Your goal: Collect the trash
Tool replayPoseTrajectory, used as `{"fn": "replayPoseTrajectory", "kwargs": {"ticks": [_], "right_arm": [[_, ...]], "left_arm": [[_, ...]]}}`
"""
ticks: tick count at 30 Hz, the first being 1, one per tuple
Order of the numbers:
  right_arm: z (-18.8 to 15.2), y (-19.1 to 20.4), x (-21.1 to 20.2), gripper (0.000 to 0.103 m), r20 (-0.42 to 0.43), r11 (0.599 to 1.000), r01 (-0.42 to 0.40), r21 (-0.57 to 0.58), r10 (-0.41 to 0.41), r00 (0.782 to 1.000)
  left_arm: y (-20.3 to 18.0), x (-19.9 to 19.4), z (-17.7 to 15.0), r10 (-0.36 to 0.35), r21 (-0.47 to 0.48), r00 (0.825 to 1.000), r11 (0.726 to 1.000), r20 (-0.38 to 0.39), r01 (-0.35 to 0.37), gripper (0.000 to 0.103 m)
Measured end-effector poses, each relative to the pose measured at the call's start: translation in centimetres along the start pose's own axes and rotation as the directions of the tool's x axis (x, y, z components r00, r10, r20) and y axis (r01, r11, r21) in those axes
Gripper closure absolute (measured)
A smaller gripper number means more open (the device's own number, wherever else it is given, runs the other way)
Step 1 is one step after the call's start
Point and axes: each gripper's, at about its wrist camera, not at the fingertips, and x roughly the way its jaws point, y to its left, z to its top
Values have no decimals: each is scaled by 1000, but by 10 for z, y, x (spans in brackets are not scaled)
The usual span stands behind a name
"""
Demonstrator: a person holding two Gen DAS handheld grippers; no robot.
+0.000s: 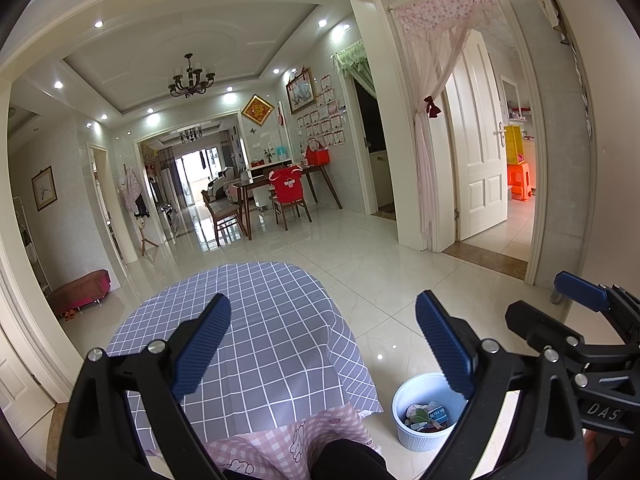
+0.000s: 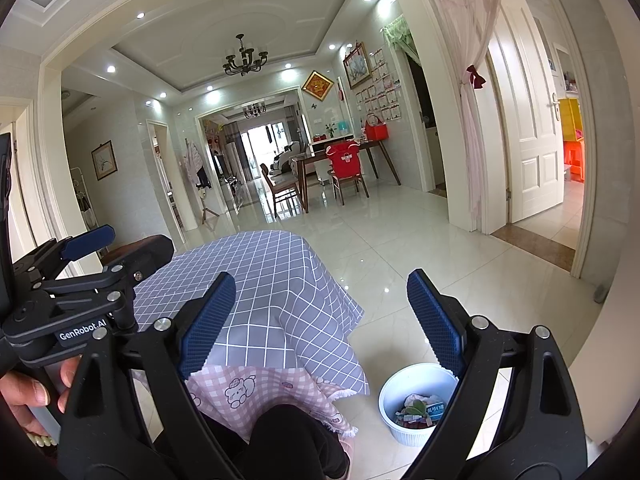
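A white trash bin (image 1: 408, 428) stands on the tiled floor to the right of the table; it also shows in the right wrist view (image 2: 394, 420). It holds crumpled paper, a green leaf and wrappers (image 1: 426, 418). My left gripper (image 1: 320, 344) is open and empty, held above the table's near edge. My right gripper (image 2: 320, 320) is open and empty, to the right of the left one, above the bin's left side. The table top with its grey checked cloth (image 1: 260, 320) shows no trash on it.
A pink patterned cloth (image 1: 280, 444) hangs under the grey one at the near edge. My dark-clad knee (image 2: 288, 440) sits below. Shiny floor tiles (image 1: 420, 280) stretch to a dining table with chairs (image 1: 280, 196) far back. A white door (image 1: 476, 160) stands open at right.
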Motion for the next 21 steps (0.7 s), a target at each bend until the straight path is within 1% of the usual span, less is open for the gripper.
{"fn": "replayPoseTrajectory", "kwargs": {"ticks": [21], "right_arm": [[0, 1, 1, 17, -5, 1000, -2, 1, 2, 1000]], "left_arm": [[-1, -1, 4, -1, 3, 1000, 1000, -2, 1, 11]]}}
